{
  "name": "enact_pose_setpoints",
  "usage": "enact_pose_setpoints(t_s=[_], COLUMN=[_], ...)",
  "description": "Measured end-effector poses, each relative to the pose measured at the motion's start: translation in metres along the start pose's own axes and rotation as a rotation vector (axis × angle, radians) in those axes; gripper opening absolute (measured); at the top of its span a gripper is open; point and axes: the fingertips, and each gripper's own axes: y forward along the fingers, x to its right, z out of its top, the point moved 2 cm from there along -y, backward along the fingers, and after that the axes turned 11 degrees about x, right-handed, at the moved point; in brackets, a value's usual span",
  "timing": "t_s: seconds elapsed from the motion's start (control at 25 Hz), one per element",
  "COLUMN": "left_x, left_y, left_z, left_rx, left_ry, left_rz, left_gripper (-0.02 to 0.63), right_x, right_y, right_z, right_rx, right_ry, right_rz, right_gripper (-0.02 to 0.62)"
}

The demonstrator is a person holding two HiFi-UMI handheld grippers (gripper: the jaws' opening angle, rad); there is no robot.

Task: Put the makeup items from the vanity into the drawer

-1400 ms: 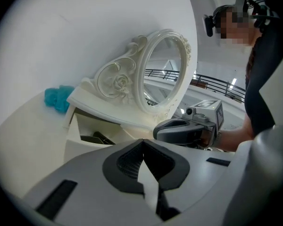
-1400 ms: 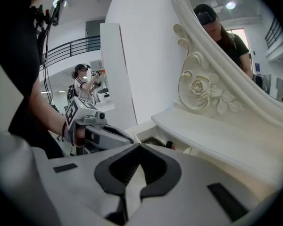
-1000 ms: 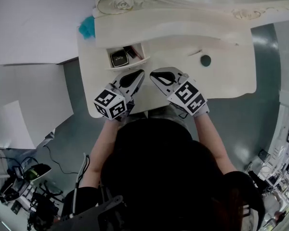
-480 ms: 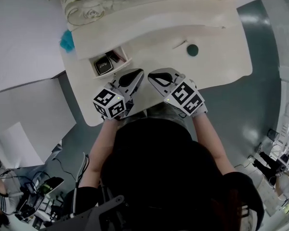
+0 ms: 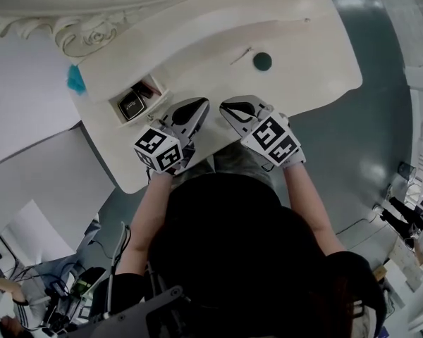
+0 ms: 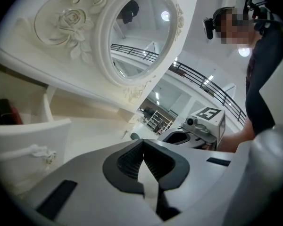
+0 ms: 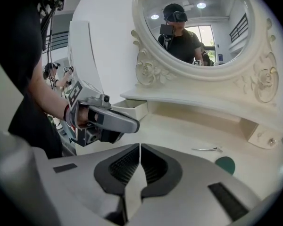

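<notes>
Jaws pressed together, empty, on your left gripper (image 5: 201,105) and right gripper (image 5: 228,107); round dark-green compact (image 5: 262,61) lies far-right, nearer the right.

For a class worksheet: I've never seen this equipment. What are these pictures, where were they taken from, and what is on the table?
A person holds two hand tools, each with two jaws. One picture looks down from a head camera; the other two come from cameras on the tools. The left gripper and right gripper are both shut, holding nothing. On the cream vanity lie a round green item and a thin clip. Its small drawer is open, with dark items inside.
</notes>
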Motion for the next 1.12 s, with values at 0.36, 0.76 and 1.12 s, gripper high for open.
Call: enact_pose_setpoints(t_s=[0.36,0.76,1.12], left_x=[0.001,-0.011,-0.022], left_y=[0.029,0.04,0.036], left_z=[-0.004,0.001,0.006], left_rx=[0.009,0.084,0.168], left_ry=[-0.001,0.011,0.005], left_rz=[0.046,0.184,0.282], left_gripper=[0.014,0.014,0.014], right_x=[0.081,0.152,0.164], right_y=[-0.026,0.005,0.026], right_z=[-0.014,-0.022,-0.034], right_rx=[-0.106,-0.301,-0.423], right_ry=[-0.163,-0.493,-0.636], right_rz=[-0.055,0.085,0.28], right_gripper=[0.028,0.14,0.141])
